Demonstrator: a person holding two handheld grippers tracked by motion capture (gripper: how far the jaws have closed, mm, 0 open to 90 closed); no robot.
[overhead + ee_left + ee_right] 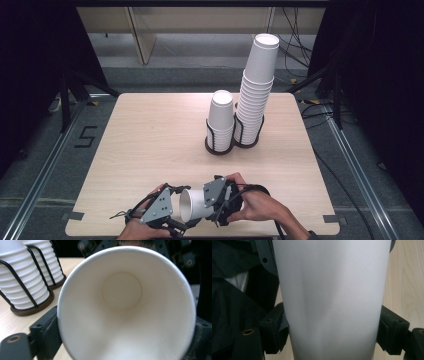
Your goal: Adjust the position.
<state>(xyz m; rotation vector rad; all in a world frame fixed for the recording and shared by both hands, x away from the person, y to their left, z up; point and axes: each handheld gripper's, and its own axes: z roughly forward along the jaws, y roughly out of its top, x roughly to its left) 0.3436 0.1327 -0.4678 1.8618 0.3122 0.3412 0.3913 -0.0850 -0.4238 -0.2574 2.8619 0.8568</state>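
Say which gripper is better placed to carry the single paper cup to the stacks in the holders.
Right, probably. The right gripper has the paper cup wall squeezed between its jaws, and it sits nearer the stacks. The left gripper only flanks the cup's rim.

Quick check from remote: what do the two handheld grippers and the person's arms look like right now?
Both are black frames. The left gripper and right gripper each carry a grey three-cornered plate with small holes. Black cables trail from them. Fingers are blocky black pads. The forearms are bare, no sleeves.

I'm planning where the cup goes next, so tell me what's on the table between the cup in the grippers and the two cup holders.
Nothing: in the high view, bare wooden table separates the held cup from the holders.
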